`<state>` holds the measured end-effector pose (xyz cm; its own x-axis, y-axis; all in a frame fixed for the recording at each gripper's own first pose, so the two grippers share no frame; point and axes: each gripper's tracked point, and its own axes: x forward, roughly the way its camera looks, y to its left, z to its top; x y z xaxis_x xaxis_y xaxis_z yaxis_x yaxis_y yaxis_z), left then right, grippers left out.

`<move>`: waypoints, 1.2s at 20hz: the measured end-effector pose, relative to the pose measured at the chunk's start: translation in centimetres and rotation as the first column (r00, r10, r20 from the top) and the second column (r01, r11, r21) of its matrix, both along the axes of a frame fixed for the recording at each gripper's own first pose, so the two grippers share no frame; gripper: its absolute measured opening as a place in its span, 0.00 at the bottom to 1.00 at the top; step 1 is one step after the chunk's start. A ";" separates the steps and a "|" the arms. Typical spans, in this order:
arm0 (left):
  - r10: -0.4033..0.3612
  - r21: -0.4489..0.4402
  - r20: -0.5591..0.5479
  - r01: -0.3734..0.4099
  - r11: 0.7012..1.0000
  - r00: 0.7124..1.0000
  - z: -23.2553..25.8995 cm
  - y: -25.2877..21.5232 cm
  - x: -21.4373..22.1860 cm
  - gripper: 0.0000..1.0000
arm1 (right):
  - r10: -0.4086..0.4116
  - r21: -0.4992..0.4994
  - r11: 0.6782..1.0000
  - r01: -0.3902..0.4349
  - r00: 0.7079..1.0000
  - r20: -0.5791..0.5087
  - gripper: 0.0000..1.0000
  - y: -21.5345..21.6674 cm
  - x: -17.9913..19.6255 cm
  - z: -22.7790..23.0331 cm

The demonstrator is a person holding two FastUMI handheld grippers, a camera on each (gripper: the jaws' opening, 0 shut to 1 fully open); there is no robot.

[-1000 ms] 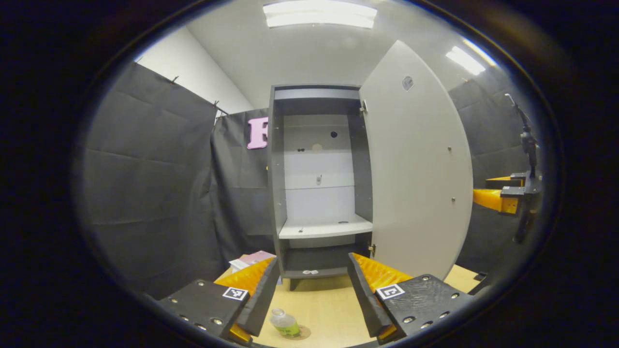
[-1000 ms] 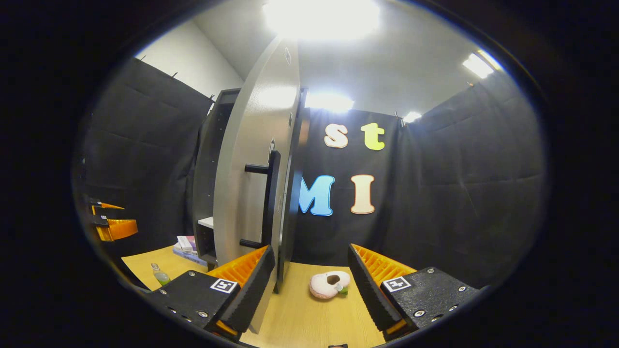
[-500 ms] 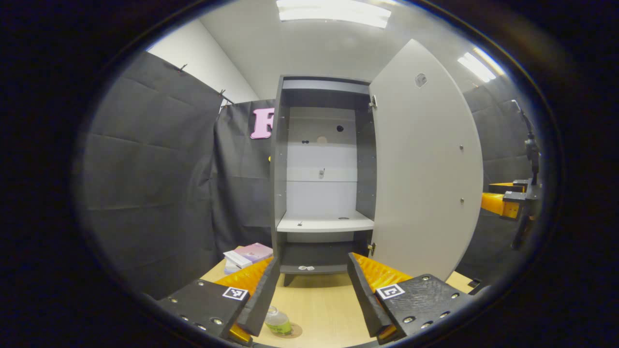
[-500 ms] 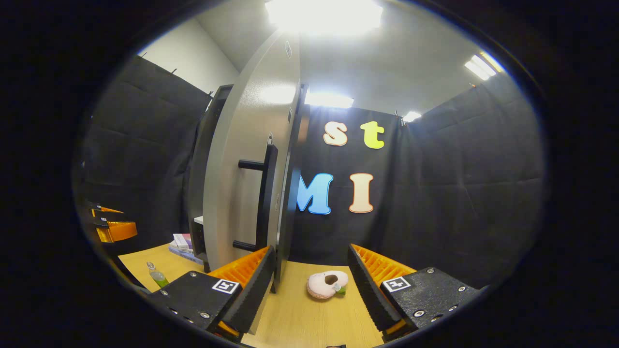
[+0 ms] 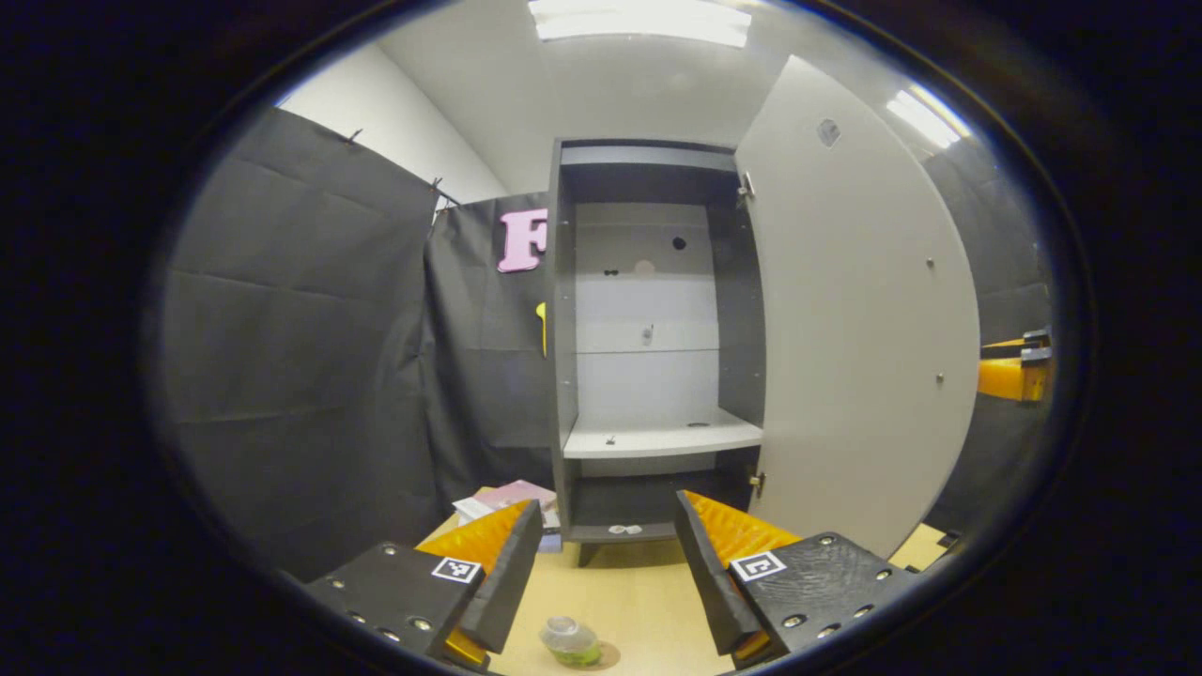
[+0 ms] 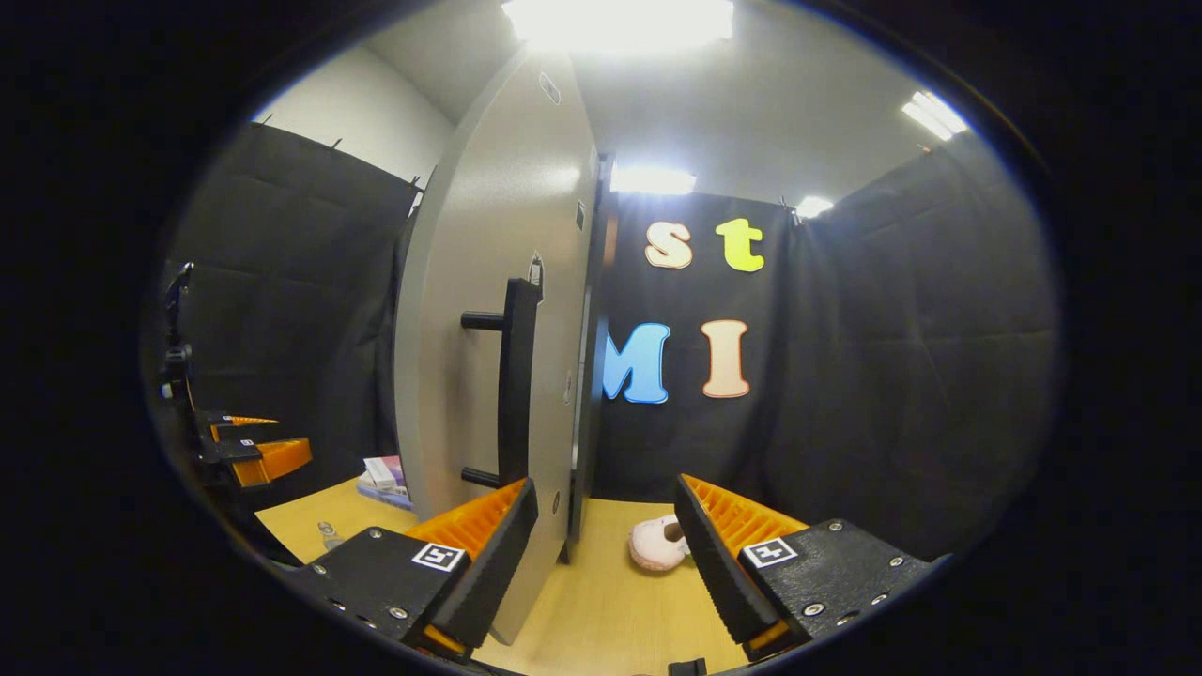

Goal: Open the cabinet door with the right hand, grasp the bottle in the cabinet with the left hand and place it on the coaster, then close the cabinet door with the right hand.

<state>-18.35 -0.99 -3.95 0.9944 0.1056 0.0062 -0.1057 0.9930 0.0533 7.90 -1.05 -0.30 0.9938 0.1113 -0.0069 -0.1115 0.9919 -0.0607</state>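
Note:
The grey cabinet [image 5: 563, 310] stands open, its shelf [image 5: 657, 438] bare. Its door [image 5: 855, 319] swings out to the right. A clear bottle [image 5: 568, 641] with a green label stands on a round coaster [image 5: 604, 654] on the table, just below my open left gripper [image 5: 608, 563], which holds nothing. In the right gripper view the door [image 6: 470, 310] is seen nearly edge-on, its black bar handle [image 6: 515, 376] facing me. My right gripper [image 6: 606, 554] is open and empty, close to the door's lower free edge. The bottle's cap [image 6: 329, 535] peeks out at the left.
A stack of books [image 5: 512, 498] lies on the wooden table [image 5: 639, 591] left of the cabinet. A pink plush toy [image 6: 655, 546] sits on the table right of the door. The right gripper [image 5: 1014, 371] shows past the door; the left gripper [image 6: 254, 451] shows at far left.
The left gripper has drawn back from the bottle, which stays on the coaster. The right gripper has moved closer to the door's handle side; the door fills more of its view.

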 end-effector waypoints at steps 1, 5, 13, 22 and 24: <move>0.004 -0.002 -0.007 -0.004 1.000 1.000 -0.1 0.4 0.3 0.81 | 0.014 0.002 1.000 -0.014 1.000 -0.006 0.92 0.7 0.0 -0.1; -0.010 -0.014 -0.016 0.010 1.000 1.000 0.0 2.2 1.5 0.81 | 0.061 0.078 0.995 -0.056 0.997 -0.056 0.92 3.3 0.2 -0.4; 0.032 0.008 0.031 -0.032 0.999 0.999 2.6 8.6 4.1 0.85 | 0.093 0.156 0.984 -0.081 0.993 -0.071 0.89 8.3 2.4 -0.6; -0.095 0.028 0.048 0.094 0.995 0.994 2.0 9.1 7.1 0.81 | 0.139 0.057 0.989 -0.139 0.990 0.003 0.92 15.6 5.7 0.2; -0.118 0.024 0.026 0.117 0.993 0.993 1.5 8.8 7.5 0.85 | 0.145 0.016 0.989 -0.145 0.989 0.008 0.92 17.0 6.3 0.4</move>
<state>-10.88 7.84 -2.50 0.9993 -0.0125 0.0350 0.0099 0.9972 0.0738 14.16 15.92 0.08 0.9671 0.2545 0.0023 -0.2542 0.9661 -0.0462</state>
